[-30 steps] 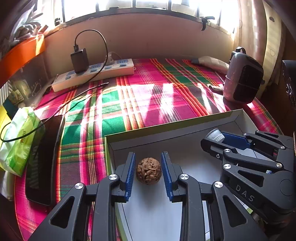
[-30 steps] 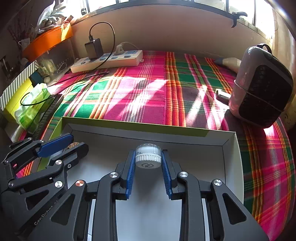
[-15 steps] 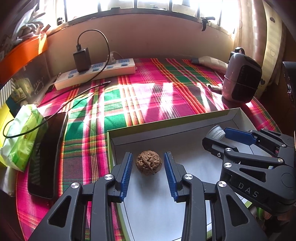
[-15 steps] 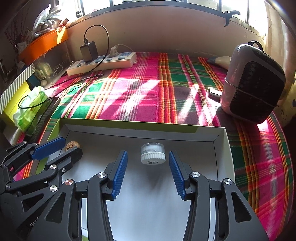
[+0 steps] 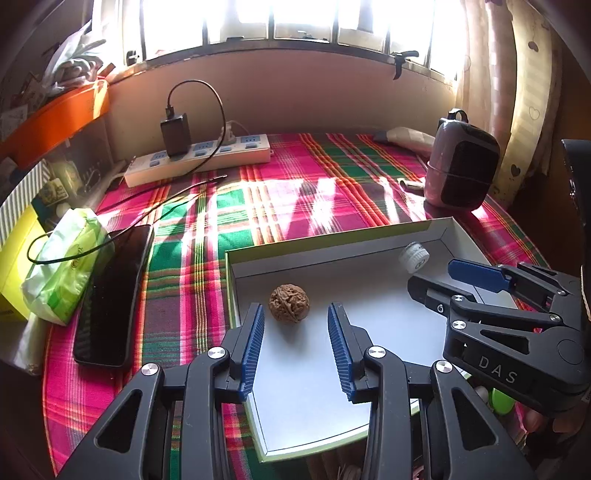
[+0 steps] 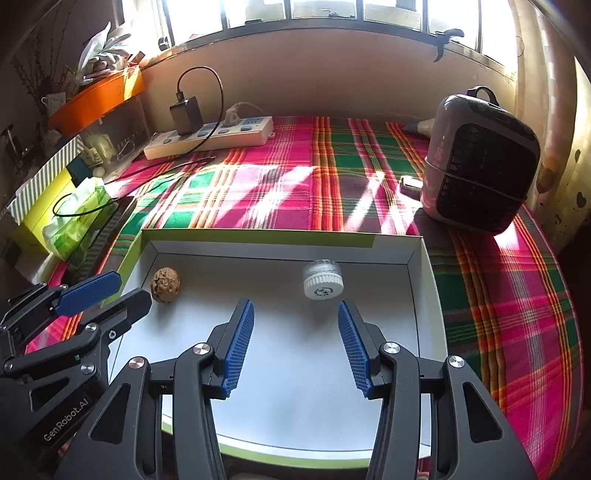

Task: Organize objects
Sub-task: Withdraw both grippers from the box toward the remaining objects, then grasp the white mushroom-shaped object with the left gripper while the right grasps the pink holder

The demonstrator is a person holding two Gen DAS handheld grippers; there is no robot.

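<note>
Walnut (image 5: 289, 303) just ahead of left jaws, parted | jar (image 6: 322, 278) ahead of right jaws, parted

Blown-out window (image 5: 295, 22) glare, striped sunlight on cloth (image 5: 314, 199), fisheye-bent, dark edges.

Two matching black hand-held grippers with blue pads

On my feeds the left gripper (image 5: 296, 314) and the right gripper (image 6: 295, 310) were built alike: black plastic linkage arms with triangular cut-outs, round silver screws at each pivot, and ribbed blue pads lining the inner face of every finger. I read white "DAS" lettering on the right one's body from the left camera, and "GenRobot.AI" on the left one's body from the right camera.
</note>
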